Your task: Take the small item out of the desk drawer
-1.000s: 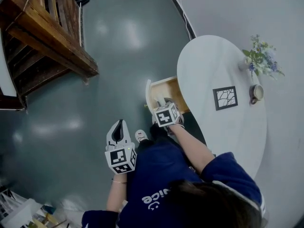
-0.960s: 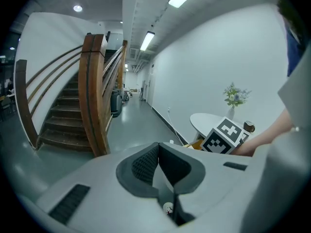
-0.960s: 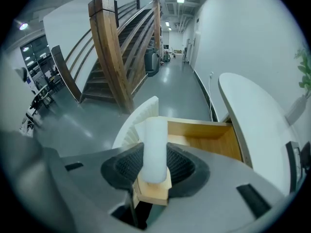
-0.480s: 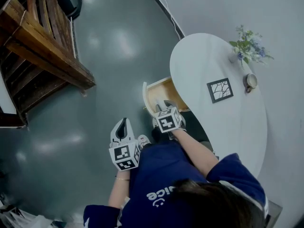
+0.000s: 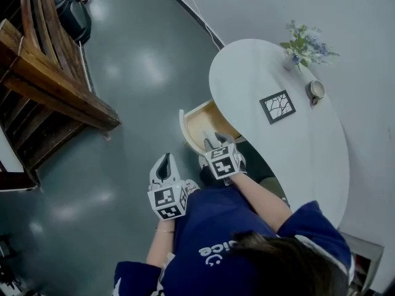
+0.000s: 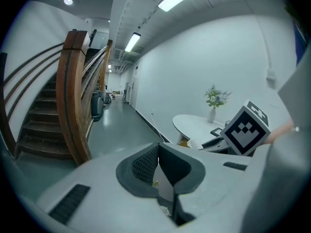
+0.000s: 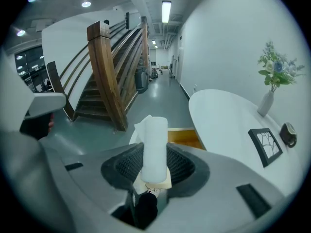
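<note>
A wooden drawer (image 5: 185,128) stands pulled out from under the white oval table (image 5: 296,147). My right gripper (image 5: 215,142) hovers just over the drawer's near end. In the right gripper view, my right gripper (image 7: 154,161) is shut on a small white roll (image 7: 154,144) that stands upright between the pads. Beyond the roll lies the drawer's orange inside (image 7: 187,139). My left gripper (image 5: 164,162) hangs to the left over the floor, apart from the drawer. Its jaws meet at the tips with nothing between them (image 6: 156,149).
On the table are a black picture frame (image 5: 277,106), a vase of flowers (image 5: 302,45) and a small round cup (image 5: 316,90). A wooden staircase (image 5: 43,97) rises at the left across the glossy grey floor. The person's knees sit below the grippers.
The head view has swung, so the table and drawer sit higher and further left. My right gripper has drawn back a little from the drawer with the roll. The left gripper keeps its place.
</note>
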Available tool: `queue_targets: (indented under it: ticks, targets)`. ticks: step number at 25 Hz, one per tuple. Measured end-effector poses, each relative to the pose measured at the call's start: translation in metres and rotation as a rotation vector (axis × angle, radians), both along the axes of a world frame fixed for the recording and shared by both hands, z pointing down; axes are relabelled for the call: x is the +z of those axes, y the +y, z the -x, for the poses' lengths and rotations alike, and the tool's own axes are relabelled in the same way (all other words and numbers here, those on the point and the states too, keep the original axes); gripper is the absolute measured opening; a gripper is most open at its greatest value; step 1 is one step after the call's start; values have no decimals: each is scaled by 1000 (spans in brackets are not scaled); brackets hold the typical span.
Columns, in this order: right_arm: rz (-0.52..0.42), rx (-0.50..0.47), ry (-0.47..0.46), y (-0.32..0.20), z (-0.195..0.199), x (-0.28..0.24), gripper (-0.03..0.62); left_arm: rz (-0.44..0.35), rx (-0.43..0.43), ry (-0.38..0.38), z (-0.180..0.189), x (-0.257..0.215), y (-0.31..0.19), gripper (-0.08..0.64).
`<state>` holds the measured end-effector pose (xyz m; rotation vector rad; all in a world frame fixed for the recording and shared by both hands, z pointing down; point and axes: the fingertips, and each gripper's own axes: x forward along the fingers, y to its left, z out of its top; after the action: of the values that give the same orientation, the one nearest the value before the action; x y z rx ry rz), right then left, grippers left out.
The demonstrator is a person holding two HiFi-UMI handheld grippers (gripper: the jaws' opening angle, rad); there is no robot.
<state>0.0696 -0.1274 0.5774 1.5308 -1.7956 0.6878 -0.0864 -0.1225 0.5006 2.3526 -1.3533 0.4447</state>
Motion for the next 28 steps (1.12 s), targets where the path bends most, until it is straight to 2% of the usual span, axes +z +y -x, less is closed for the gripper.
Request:
queue_targets:
  ticks: [11,28]
  targets:
    - [-142,113,-33,22,-27,-45,149,-34,99,27,-34,-9,2,5]
    - [-381,183,-34,33,-49,-123,148,-151,167,71,-58,-61,1,5]
